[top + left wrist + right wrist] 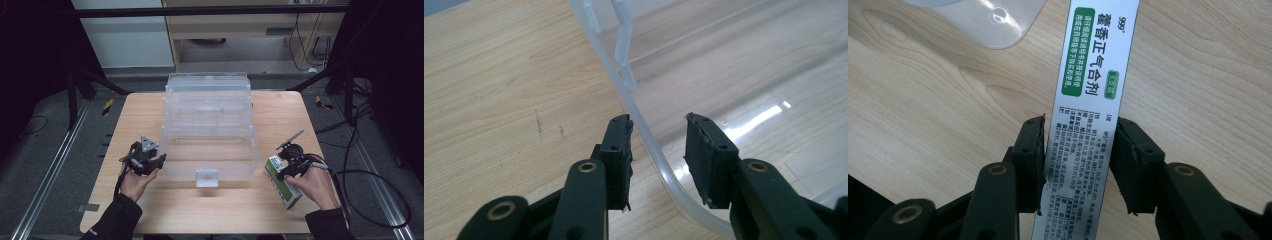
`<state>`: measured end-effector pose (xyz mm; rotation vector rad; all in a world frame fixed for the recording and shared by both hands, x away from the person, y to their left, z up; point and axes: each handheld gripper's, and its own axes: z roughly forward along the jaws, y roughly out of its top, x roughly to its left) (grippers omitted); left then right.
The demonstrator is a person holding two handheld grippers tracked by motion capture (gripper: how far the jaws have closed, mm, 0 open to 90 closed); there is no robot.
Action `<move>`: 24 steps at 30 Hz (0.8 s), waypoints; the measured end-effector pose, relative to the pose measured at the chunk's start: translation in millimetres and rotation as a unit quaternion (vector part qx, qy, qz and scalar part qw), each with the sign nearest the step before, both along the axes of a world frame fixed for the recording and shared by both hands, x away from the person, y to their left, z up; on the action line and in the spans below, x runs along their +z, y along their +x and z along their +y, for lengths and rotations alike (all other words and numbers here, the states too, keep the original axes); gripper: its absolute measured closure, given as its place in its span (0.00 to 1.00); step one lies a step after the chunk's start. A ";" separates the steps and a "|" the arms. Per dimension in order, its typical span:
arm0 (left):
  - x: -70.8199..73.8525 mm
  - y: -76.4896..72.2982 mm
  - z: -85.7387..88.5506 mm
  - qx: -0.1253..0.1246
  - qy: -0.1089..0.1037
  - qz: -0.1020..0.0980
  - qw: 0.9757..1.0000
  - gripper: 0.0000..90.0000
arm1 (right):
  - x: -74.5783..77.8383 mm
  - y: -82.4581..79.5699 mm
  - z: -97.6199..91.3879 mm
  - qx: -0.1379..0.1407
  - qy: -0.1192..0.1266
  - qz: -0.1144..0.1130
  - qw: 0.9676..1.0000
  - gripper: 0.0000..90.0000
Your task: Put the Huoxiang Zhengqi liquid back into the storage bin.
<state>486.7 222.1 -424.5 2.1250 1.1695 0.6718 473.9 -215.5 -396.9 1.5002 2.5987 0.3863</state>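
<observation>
the step in hand looks like taking up the medicine box (281,181), which lies flat near the table's (210,212) front right corner, just beside the clear plastic bin's (210,131) right wall. the right gripper (1079,131) straddles the box's narrow width, its left pad touching the box edge while a thin gap remains at the other, so it is not yet clenched. to do this well, the jaws should close squarely across the box's sides, pads flat on the card and not on a corner, with only enough squeeze to hold without crushing it. the left gripper (658,131) stands released, its jaws astride the bin's front left rim without pressing; closing there would likely steady the bin before the box is lifted over the wall.
</observation>
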 end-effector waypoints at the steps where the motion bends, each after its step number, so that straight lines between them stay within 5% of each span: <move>1: 0.0 0.0 0.0 0.000 0.000 0.000 1.000 0.69 | 0.2 0.1 0.4 -0.002 0.000 0.002 1.000 0.67; 16: 0.1 0.1 0.0 -0.001 0.001 0.000 1.000 0.69 | 3.2 3.8 5.3 -0.008 -0.026 0.017 0.999 0.71; 24: 0.1 0.1 0.0 -0.001 0.001 0.000 1.000 0.69 | 9.9 2.0 -0.2 -0.006 -0.016 0.002 1.000 0.71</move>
